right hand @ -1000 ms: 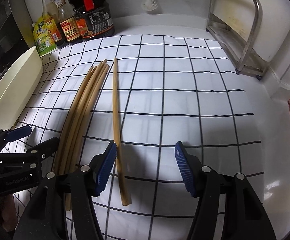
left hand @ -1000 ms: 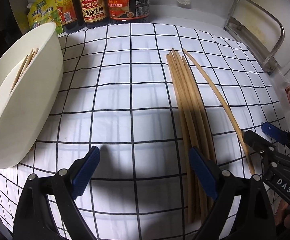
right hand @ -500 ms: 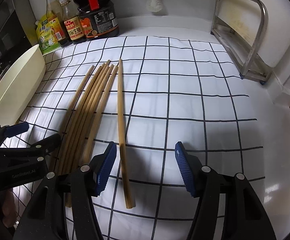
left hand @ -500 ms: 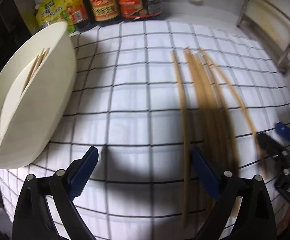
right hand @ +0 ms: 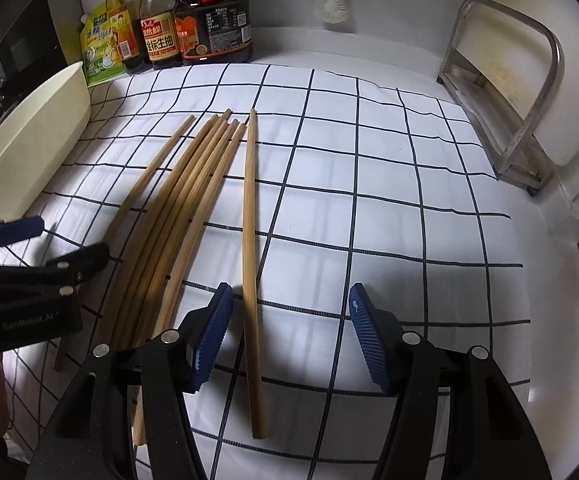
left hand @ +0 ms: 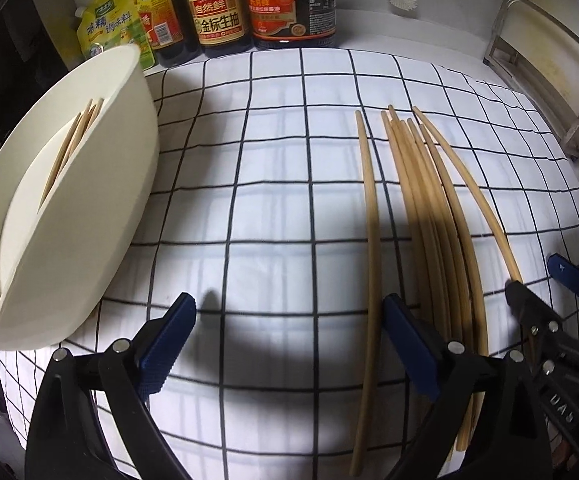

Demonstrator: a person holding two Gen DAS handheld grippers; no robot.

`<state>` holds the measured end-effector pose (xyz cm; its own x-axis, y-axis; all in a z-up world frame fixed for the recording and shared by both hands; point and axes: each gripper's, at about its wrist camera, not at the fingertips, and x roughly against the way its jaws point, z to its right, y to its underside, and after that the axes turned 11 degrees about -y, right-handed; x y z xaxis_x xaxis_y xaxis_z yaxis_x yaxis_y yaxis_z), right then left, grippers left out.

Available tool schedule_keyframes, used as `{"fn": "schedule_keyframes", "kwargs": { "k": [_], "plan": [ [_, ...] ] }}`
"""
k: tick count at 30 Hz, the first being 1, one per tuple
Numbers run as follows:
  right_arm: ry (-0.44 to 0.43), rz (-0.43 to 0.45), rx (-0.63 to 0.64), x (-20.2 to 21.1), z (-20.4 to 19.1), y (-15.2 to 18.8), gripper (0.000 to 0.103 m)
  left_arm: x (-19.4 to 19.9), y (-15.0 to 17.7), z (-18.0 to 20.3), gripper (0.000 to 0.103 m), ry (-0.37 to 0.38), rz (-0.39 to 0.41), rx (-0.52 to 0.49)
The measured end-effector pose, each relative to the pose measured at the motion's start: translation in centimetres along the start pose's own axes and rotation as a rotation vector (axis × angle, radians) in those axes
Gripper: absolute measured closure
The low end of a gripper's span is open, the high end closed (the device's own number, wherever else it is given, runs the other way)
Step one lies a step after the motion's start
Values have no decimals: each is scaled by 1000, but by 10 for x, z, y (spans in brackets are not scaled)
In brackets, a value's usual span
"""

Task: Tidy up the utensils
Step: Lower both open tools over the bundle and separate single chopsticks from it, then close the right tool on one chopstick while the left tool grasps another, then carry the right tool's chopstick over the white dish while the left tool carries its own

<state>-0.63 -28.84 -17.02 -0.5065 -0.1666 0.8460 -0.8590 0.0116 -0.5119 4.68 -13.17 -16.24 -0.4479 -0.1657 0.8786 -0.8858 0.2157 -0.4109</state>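
Near ends of the bundled chopsticks point(left hand: 441, 240) vanish behind the left gripper point(left hand: 289, 344); bottle point(right hand: 159, 24) tops cut off by upper edge of both views.

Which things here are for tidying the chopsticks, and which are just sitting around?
For the job:
- chopsticks on the cloth
- cream holder, a few chopsticks already inside
- left gripper, open
- right gripper, open

Just sitting around:
- sauce bottles
- yellow pouch
- metal rack
- checked cloth
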Motion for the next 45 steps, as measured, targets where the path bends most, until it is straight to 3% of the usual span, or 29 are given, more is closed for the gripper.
{"fn": "schedule_keyframes", "kwargs": {
  "k": [4,6,12,13,14,15,17,23,31,39,45],
  "plan": [
    [-8,6,17,-2,-2,-2,45,-4,-7,6,7,7,-11,-2],
    [-24,10,21,-3,-3,-3,51,-3,-8,8,8,3,0,-14],
    [-47,8,54,-6,-13,-8,72,9,-9,21,52,83,36,-70],
    [-50,6,55,-6,-14,-9,74,11,-8,23,64,98,37,-75],
    [-49,5,57,-6,-15,-9,82,12,-8,24,75,108,38,-80],
    [-45,4,59,-6,-15,-10,95,12,-8,25,81,109,40,-86],
    [-51,6,44,-6,-14,-10,97,14,-6,26,96,123,37,-98],
    [-91,10,-28,4,-8,-11,97,14,-9,14,96,155,-5,-83],
    [-119,64,-88,39,-17,-24,97,49,-21,-19,96,184,45,-57],
    [-159,129,-2,68,-74,-65,97,85,-37,-90,96,187,135,29],
    [-233,144,82,56,-136,-100,97,83,-46,-152,96,146,157,105]
  ]
}}
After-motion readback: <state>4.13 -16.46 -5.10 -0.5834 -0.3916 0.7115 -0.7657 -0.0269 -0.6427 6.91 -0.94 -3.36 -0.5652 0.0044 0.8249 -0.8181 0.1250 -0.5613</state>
